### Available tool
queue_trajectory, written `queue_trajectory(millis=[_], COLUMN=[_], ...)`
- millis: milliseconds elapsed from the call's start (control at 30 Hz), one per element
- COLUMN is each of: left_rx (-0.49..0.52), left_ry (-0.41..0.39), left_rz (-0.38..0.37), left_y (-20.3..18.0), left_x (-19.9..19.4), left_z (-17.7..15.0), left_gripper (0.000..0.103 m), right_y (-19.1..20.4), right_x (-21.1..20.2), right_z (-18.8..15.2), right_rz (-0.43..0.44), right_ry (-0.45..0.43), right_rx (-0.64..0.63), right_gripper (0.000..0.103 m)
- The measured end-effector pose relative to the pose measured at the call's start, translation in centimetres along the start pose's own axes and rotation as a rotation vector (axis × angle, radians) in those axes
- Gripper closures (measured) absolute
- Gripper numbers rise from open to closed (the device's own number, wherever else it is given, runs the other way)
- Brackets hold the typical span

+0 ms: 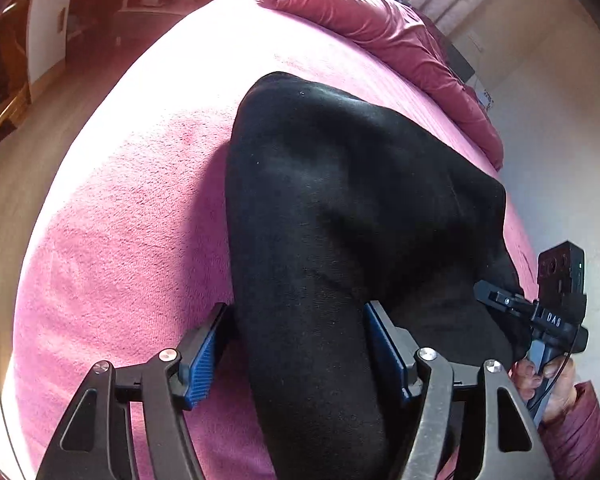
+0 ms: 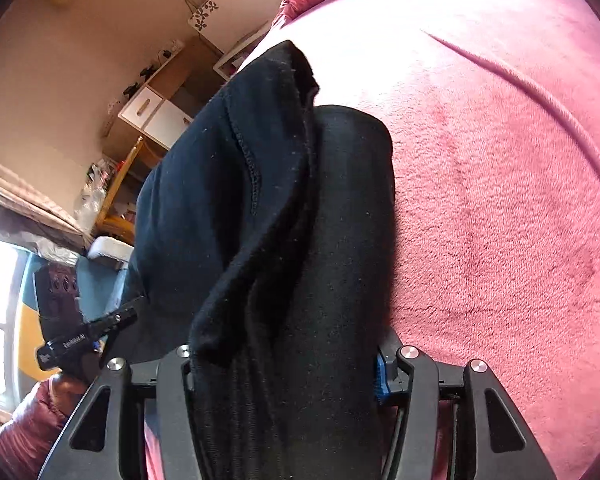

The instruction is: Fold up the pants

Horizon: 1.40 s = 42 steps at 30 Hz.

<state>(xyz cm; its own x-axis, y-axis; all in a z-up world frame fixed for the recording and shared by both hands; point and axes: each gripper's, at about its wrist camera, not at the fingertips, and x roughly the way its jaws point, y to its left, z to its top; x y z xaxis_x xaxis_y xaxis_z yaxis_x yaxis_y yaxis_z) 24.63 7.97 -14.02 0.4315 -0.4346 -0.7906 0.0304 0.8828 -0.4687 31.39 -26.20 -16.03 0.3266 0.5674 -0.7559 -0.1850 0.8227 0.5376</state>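
Observation:
Black pants [image 1: 340,208] lie folded over on a pink bed cover [image 1: 132,220]. My left gripper [image 1: 296,340] has its blue-padded fingers [image 1: 202,360] spread wide on either side of a band of the black cloth, which runs between them. My right gripper [image 2: 284,364] also straddles the pants [image 2: 260,208], with cloth draped over its left finger and a blue pad [image 2: 380,380] showing on the right. The right gripper shows at the right edge of the left wrist view [image 1: 500,300], its tip in the cloth. The left gripper shows in the right wrist view [image 2: 116,320].
A rumpled dark-pink duvet [image 1: 380,32] lies along the far side of the bed. A wooden chair [image 2: 120,200] and white cabinets [image 2: 156,112] stand beyond the bed edge. The wooden floor [image 1: 28,168] is to the left.

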Motion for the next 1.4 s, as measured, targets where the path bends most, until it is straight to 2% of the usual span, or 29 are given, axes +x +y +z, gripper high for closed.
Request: queue_trajectory(millis=[67,133,167,300,533,733,900,1167,1400], left_rx=[0.016,0.048,0.052,0.05,0.083,0.119,0.129,0.139,0.144], left_ry=[-0.016,-0.039,-0.049,-0.092,-0.205,-0.28,-0.319,-0.361,-0.392], left_rz=[0.037,0.089,0.109,0.202,0.285,0.325,0.338,0.35,0.376], left_y=[-0.5,-1.9,-2.9,-3.6,-5.5,-7.1,-8.1,-9.4,-10.8], left_x=[-0.8,-1.3,-1.1,-1.4,-4.2,-6.7,-8.4,-11.3,-12.9], left_z=[-0.4,-0.3,0.3,0.7,-1.7,-3.8,-6.1,-9.5,-12.0], left_gripper=[0.033,0.033,0.033,0.032,0.032,0.032,0.032,0.032,0.032], right_y=[0.6,1.3,1.6,3.3,5.9,8.7,11.8,15.5,16.9], right_x=[-0.2,-0.7,-1.1,-2.5,-5.9,-9.8,-11.2,-12.1,-12.4], right_z=[0.2,0.1,0.0,-0.7,-2.8,-5.7,-8.2,-11.9,-15.1], right_rz=[-0.014,-0.057,-0.076,-0.147,-0.291,-0.405,-0.441,-0.484,-0.534], right_ry=[0.007,-0.002,-0.011,-0.049,-0.161,-0.266,-0.322,-0.368,-0.387], right_rx=[0.003,-0.008,-0.011,-0.028,-0.084,-0.146,-0.169,-0.182,-0.179], right_gripper=[0.046,0.038,0.037,0.036,0.034,0.031,0.029,0.029,0.026])
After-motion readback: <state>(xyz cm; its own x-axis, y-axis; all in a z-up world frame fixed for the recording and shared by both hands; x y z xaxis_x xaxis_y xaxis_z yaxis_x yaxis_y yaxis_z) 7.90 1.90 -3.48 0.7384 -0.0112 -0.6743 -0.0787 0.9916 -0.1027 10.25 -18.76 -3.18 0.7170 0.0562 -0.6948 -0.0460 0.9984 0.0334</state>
